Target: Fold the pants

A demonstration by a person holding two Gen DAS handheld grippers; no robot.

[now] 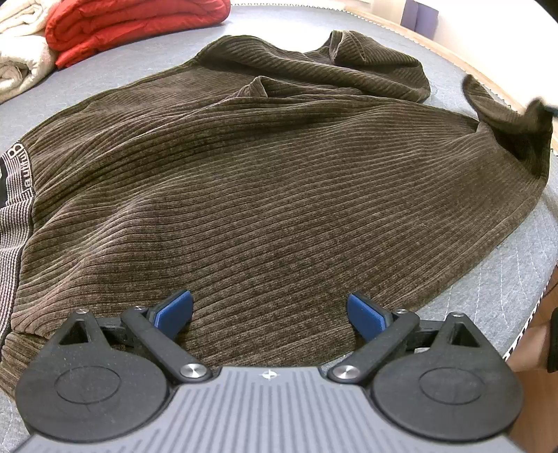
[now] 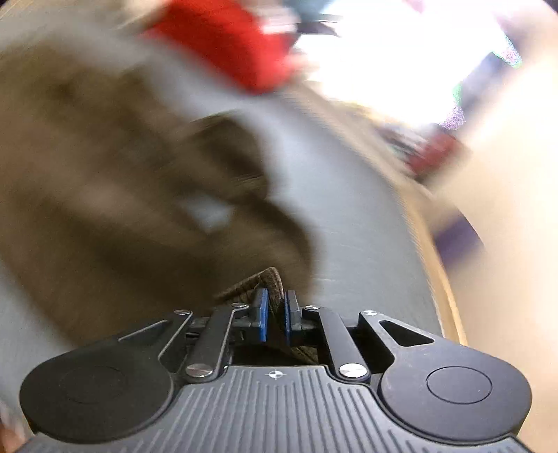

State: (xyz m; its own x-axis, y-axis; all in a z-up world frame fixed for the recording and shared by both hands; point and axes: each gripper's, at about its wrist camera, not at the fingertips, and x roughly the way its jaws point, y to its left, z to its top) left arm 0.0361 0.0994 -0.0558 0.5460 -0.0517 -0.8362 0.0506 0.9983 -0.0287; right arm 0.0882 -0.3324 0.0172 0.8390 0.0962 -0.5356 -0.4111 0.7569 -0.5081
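Brown ribbed corduroy pants (image 1: 244, 181) lie spread across a grey quilted mattress (image 1: 505, 278). The striped waistband (image 1: 14, 195) shows at the left edge. My left gripper (image 1: 270, 313) hovers open just over the near part of the fabric, nothing between its blue pads. At the far right, a corner of the pants (image 1: 516, 122) is lifted off the mattress. In the blurred right wrist view my right gripper (image 2: 275, 313) is shut on a fold of the brown pants (image 2: 272, 282), the cloth pinched between the blue pads.
A folded red quilt (image 1: 132, 24) and a cream blanket (image 1: 17, 59) lie at the far left of the mattress. A wooden bed edge (image 1: 453, 59) runs along the far right side. The right wrist view is heavily smeared by motion.
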